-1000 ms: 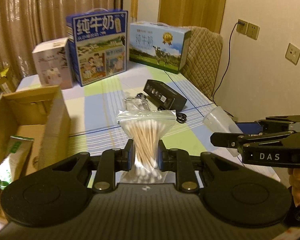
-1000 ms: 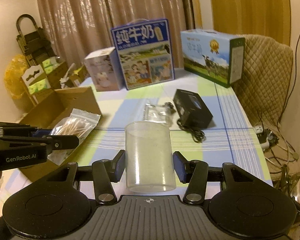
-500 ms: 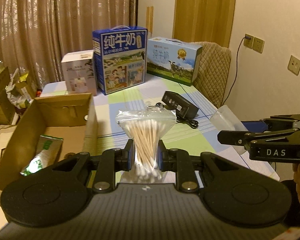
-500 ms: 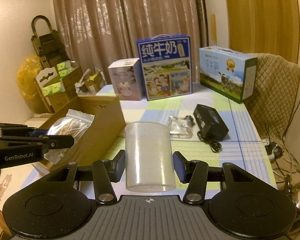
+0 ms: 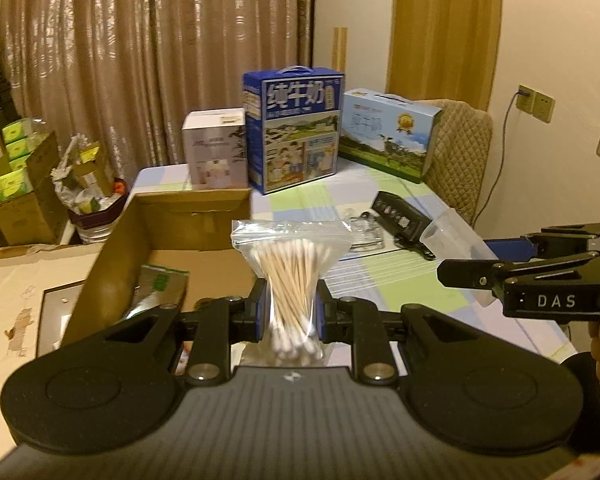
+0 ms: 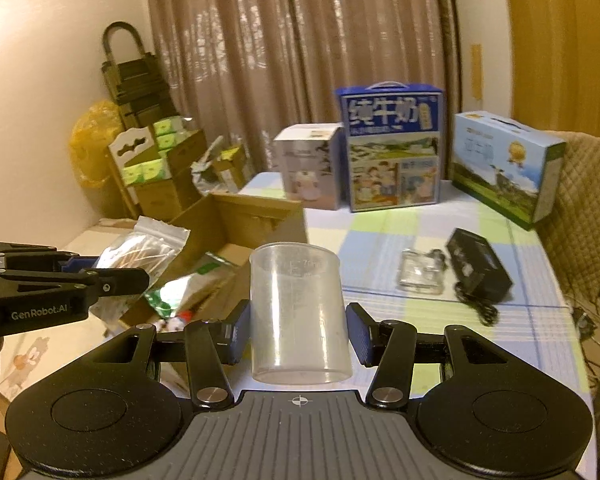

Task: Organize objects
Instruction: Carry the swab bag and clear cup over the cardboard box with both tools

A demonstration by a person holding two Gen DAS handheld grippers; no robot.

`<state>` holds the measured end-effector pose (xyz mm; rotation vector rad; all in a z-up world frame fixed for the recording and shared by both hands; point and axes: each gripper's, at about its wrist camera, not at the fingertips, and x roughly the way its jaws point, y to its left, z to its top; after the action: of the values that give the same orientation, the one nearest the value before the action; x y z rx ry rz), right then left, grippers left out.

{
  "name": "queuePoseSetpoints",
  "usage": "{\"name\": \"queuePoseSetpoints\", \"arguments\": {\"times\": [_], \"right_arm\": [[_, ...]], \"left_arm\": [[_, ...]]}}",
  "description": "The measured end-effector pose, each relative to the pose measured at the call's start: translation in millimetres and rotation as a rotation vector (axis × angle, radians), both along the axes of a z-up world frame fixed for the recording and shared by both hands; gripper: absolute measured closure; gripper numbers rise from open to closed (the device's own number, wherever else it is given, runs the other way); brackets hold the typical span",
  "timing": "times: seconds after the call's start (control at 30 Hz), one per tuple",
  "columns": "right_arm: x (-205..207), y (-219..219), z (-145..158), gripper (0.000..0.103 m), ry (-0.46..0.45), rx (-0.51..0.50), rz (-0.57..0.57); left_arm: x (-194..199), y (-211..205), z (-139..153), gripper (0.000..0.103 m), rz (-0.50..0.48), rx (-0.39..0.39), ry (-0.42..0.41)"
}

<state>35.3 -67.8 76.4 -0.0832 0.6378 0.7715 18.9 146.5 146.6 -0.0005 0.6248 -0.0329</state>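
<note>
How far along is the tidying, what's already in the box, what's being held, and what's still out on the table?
Partly done. A green packet already lies in the cardboard box. In hand: the left gripper clamps the cotton swab bag, and the right gripper holds the clear plastic cup; neither is in the box yet. Left on the table: the black device and a small clear bag.

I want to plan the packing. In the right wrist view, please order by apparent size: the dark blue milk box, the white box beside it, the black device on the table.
1. dark blue milk box, clearly largest.
2. white box.
3. black device. It looks nearly as large as the white box but lies nearer the camera, so this ranking is unsure.
</note>
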Motion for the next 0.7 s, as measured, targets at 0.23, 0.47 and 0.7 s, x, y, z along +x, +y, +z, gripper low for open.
{"name": "queuePoseSetpoints", "arguments": {"times": [0.23,0.47,0.7], "right_arm": [[-9,40,-2,0.055,-0.001,-0.011,0.066],[-9,72,-8,0.055,0.005,-0.016,0.099],[2,94,-14,0.055,0.022,-0.006,0.094]], "left_arm": [[-9,32,-2,0.084,0.044,0.009,0.009],[-10,65,-5,0.084,0.085,0.011,0.020],[3,93,-11,0.084,0.108,0.030,0.041]]}}
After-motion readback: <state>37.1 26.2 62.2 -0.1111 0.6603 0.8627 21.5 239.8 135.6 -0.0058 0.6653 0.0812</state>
